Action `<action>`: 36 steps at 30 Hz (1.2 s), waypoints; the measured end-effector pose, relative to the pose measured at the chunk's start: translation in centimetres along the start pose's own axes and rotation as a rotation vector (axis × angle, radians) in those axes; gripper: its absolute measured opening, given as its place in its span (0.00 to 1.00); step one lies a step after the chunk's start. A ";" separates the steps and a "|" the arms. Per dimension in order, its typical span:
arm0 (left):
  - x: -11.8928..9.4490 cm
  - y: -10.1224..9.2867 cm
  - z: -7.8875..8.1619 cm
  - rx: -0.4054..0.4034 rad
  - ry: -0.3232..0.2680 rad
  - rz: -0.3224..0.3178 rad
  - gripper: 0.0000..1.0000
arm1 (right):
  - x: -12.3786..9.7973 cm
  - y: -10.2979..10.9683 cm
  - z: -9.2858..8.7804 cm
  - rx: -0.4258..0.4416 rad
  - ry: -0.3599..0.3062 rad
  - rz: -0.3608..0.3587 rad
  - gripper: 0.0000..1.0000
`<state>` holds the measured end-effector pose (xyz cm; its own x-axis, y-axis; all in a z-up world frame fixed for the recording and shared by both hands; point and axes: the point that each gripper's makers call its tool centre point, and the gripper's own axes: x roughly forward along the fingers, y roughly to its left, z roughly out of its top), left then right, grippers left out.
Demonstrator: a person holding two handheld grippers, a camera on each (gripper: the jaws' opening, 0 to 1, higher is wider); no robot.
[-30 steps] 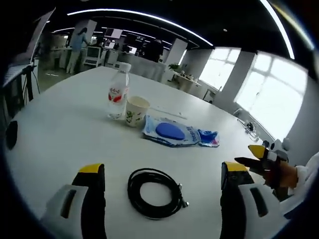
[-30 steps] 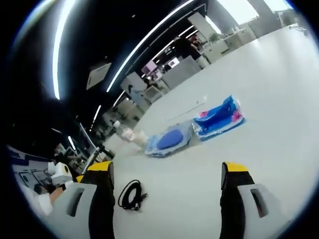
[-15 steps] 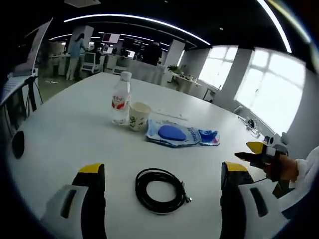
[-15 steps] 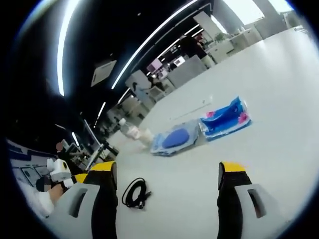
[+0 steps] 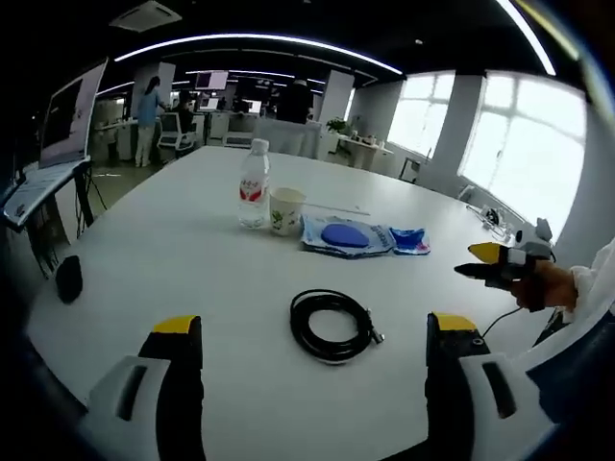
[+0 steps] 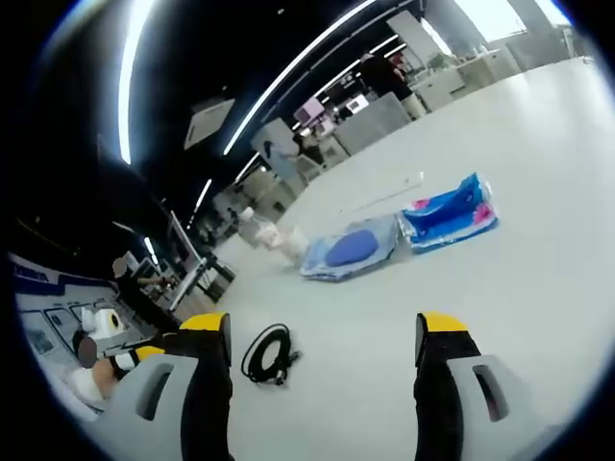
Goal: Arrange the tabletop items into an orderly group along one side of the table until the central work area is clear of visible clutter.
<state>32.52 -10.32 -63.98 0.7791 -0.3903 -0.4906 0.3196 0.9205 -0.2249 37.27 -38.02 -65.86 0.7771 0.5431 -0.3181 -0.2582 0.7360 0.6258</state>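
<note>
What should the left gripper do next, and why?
Probably ease forward and down over the coiled black cable. It lies alone mid-table between the open fingers of the left gripper, apart from the bottle, cup and blue packets.

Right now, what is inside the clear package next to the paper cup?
The clear package holds a blue oval object, beside the paper cup. What the object is, and anything beneath it, cannot be told.

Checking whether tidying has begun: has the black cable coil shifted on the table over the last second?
No. The black cable coil keeps its place relative to the paper cup and blue pouch; the view itself pulled back, so everything looks smaller.
</note>
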 end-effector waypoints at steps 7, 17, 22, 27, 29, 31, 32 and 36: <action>-1.7 0.2 -1.4 0.026 -0.019 0.024 1.00 | 0.4 0.7 -1.0 -0.029 0.039 0.014 0.76; -2.6 -0.7 0.9 0.074 -0.227 0.013 1.00 | 0.9 1.6 -1.9 -0.076 0.095 0.034 0.74; -2.6 0.7 0.4 0.069 -0.203 0.071 1.00 | 1.2 2.1 -2.0 -0.133 0.120 0.047 0.74; -2.5 0.3 0.3 0.100 -0.201 0.061 1.00 | 1.4 2.5 -2.1 -0.290 0.167 0.041 0.68; -2.2 -0.6 0.1 0.137 -0.184 0.041 1.00 | 1.5 3.0 -2.2 -0.410 0.199 0.060 0.61; -2.1 -1.7 0.2 0.148 -0.194 0.001 1.00 | 1.9 3.9 -2.1 -0.411 0.205 0.091 0.62; -1.9 -1.8 0.1 0.157 -0.189 -0.001 1.00 | 2.1 4.4 -2.1 -0.414 0.211 0.110 0.63; -1.5 -2.1 -0.6 0.197 -0.155 -0.007 1.00 | 2.8 6.2 -2.9 -0.578 0.282 0.169 0.61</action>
<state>30.39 -11.66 -63.33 0.8450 -0.4032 -0.3512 0.4125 0.9095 -0.0517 36.21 -30.80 -64.92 0.5395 0.6971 -0.4722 -0.6903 0.6874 0.2259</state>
